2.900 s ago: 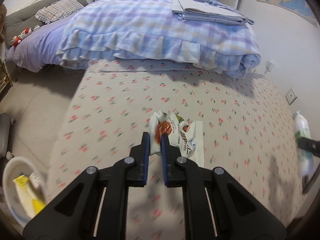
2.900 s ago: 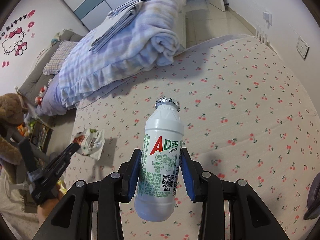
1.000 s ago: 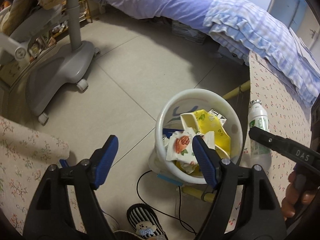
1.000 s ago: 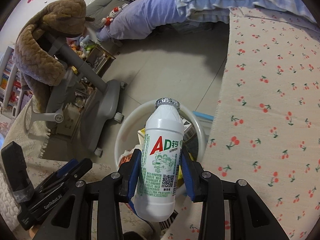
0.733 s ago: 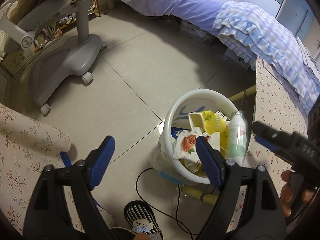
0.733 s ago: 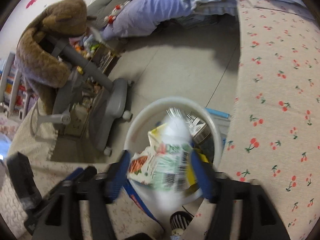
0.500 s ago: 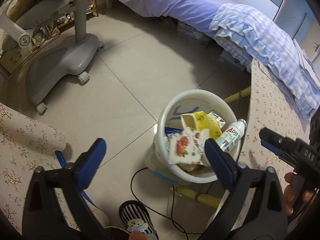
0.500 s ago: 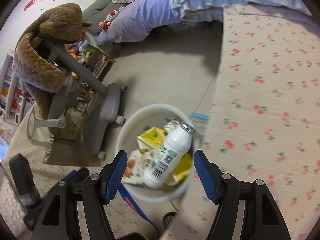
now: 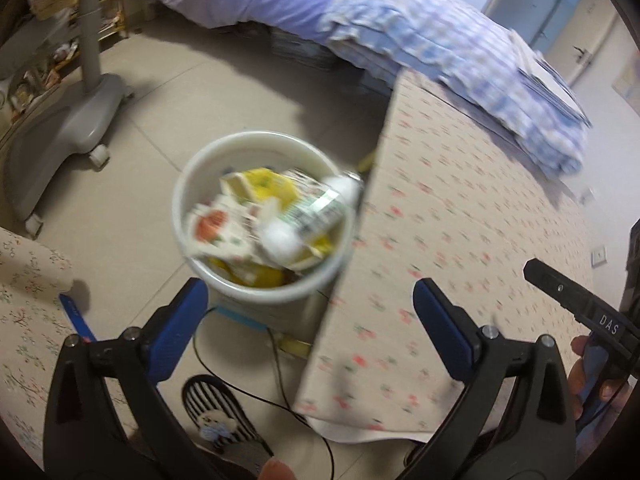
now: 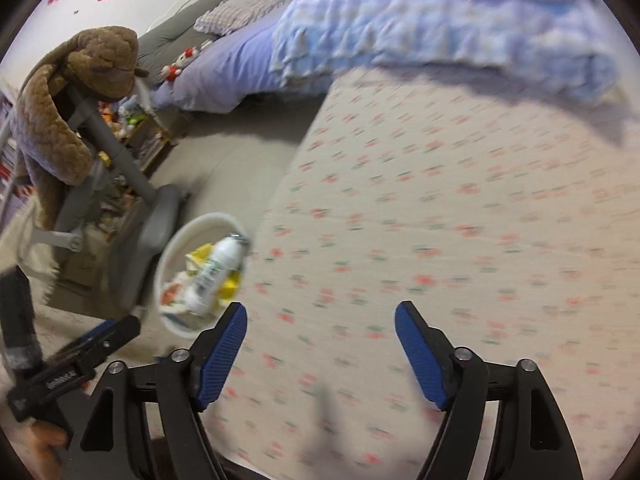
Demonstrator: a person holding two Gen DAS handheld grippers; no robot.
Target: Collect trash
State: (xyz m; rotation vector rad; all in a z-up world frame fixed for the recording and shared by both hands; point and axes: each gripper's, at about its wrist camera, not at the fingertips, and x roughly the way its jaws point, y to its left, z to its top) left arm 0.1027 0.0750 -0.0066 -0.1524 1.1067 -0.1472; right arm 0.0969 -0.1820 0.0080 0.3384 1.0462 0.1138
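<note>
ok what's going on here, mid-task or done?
Trash pickup. Both jaws are open and empty: left gripper, right gripper. The white drink bottle lies tilted on wrappers and a yellow carton in the white bin on the floor beside the cherry-print bed. No trash visible on the bed.

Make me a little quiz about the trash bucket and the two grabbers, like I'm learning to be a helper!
1. True or false: the white bottle lies inside the white bucket.
2. Which is it? The left gripper is (a) wide open and holding nothing, (b) shut on a wrapper, (c) shut on the bottle.
3. Fill in the gap: the right gripper hovers over the cloth printed with little red ____.

Key
1. True. It leans on the yellow carton and the snack wrapper, its cap up by the rim.
2. (a).
3. Cherries. That gripper is open and holds nothing too.
</note>
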